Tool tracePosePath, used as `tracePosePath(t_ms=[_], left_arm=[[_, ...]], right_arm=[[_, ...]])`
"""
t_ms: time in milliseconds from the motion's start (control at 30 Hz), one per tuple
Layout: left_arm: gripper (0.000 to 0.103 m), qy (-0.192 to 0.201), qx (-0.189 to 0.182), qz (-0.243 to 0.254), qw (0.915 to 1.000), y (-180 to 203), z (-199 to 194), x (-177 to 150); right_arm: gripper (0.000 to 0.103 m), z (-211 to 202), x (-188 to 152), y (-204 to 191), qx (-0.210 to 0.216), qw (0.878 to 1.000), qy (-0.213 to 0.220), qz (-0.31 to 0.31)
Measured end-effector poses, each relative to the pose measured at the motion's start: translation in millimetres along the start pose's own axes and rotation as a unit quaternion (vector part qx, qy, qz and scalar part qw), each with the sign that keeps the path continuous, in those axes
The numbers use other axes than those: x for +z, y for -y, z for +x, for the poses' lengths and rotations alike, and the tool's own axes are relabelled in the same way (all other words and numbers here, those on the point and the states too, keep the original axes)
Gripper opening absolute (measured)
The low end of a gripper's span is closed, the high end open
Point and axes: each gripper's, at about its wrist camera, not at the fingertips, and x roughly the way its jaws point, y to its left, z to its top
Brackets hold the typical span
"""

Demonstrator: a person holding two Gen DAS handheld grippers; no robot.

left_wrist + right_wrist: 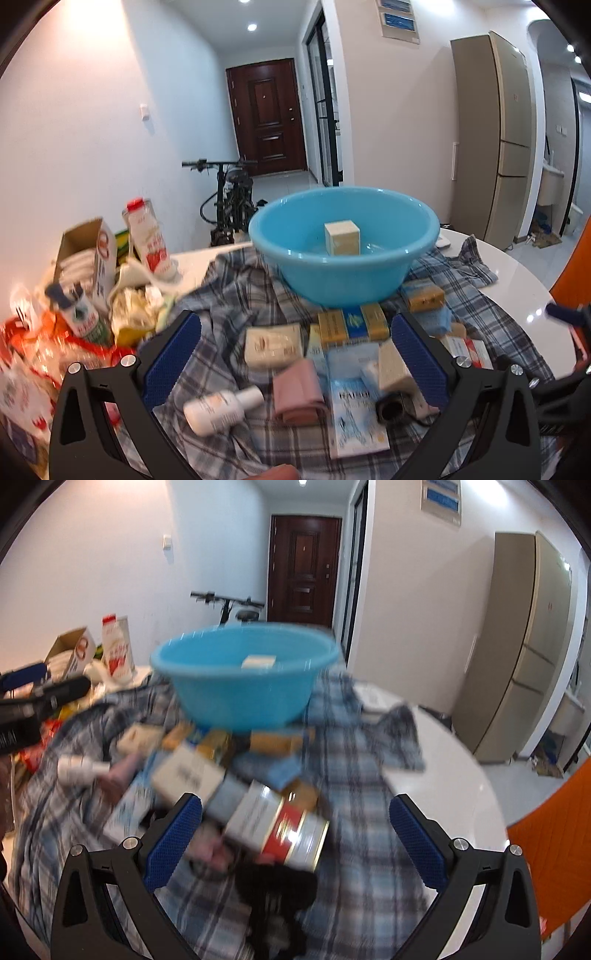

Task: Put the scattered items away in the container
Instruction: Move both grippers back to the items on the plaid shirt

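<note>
A light blue plastic basin [345, 243] [245, 681] stands on a plaid cloth [236, 291] with one cream box [341, 237] inside it. In front of it lie scattered items: a gold and blue box [352, 322], a cream packet [273, 345], a pink pouch [297, 387], a white bottle [221, 408] and a pale blue box [356, 413]. My left gripper [295, 354] hovers open over them, holding nothing. My right gripper [295, 834] is open above a red and white box [280, 827], apart from it. The right wrist view is blurred.
Clutter fills the table's left side: a milk bottle [149, 240], an open carton [86, 254], a spray bottle [79, 314] and red bags [33, 354]. The white round table [517, 280] shows bare at the right. An orange chair [546, 849] stands beside it.
</note>
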Motion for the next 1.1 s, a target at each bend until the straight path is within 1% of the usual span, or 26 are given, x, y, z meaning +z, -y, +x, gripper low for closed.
tracePosePath(t_ms=[100, 167, 333, 400, 467, 567, 700, 933, 967, 1000, 1033, 1067, 1100], left_arm=[[0.103, -0.003, -0.011, -0.026, 0.9996, -5.6, -2.4, -19.6], [0.103, -0.016, -0.019, -0.031, 0.9992, -5.8, -0.1, -35.1], [0.103, -0.066, -0.002, -0.001, 0.9978, 3.2, 15.4, -72.0], [0.103, -0.083, -0.004, -0.003, 0.9965, 4.1, 21.6, -81.1], [0.103, -0.091, -0.006, -0.001, 0.9958, 5.3, 24.4, -86.2], [0.103, -0.091, -0.003, 0.004, 0.9959, 5.8, 22.8, -89.0], [0.103, -0.093, -0.007, 0.000, 0.9956, 4.8, 20.9, -91.9], [0.103, -0.101, -0.002, -0.002, 0.9949, 3.1, 24.1, -95.0], [0.103, -0.102, -0.002, -0.003, 0.9948, 3.0, 24.3, -95.4], [0.103, -0.102, -0.002, -0.003, 0.9947, 2.9, 24.5, -95.7], [0.103, -0.103, -0.002, -0.003, 0.9946, 3.0, 24.7, -96.1], [0.103, -0.104, -0.003, -0.003, 0.9945, 3.2, 24.9, -96.4], [0.103, -0.105, -0.003, -0.002, 0.9945, 3.3, 25.2, -96.6]], right_arm=[[0.103, 6.8, -22.1, -6.1, -0.003, 1.000, -0.014, 0.012], [0.103, 9.9, -34.6, -7.2, -0.003, 1.000, -0.023, 0.016], [0.103, 20.5, -50.1, -4.8, -0.005, 0.999, -0.046, 0.022], [0.103, 24.4, -52.3, -3.1, -0.001, 0.998, -0.050, 0.026], [0.103, 29.1, -53.6, -2.9, 0.002, 0.998, -0.057, 0.027], [0.103, 33.6, -54.8, -5.7, -0.006, 0.998, -0.061, 0.019], [0.103, 39.9, -55.4, -6.1, -0.003, 0.998, -0.067, 0.020], [0.102, 52.1, -57.3, -9.4, -0.014, 0.996, -0.081, 0.013], [0.097, 53.8, -57.4, -9.0, -0.016, 0.996, -0.084, 0.015], [0.084, 55.9, -57.8, -8.4, -0.015, 0.996, -0.089, 0.017], [0.077, 58.2, -58.4, -7.9, -0.012, 0.995, -0.095, 0.018], [0.064, 60.2, -59.2, -7.6, -0.005, 0.995, -0.100, 0.021], [0.061, 61.6, -60.1, -7.4, 0.001, 0.994, -0.104, 0.024]])
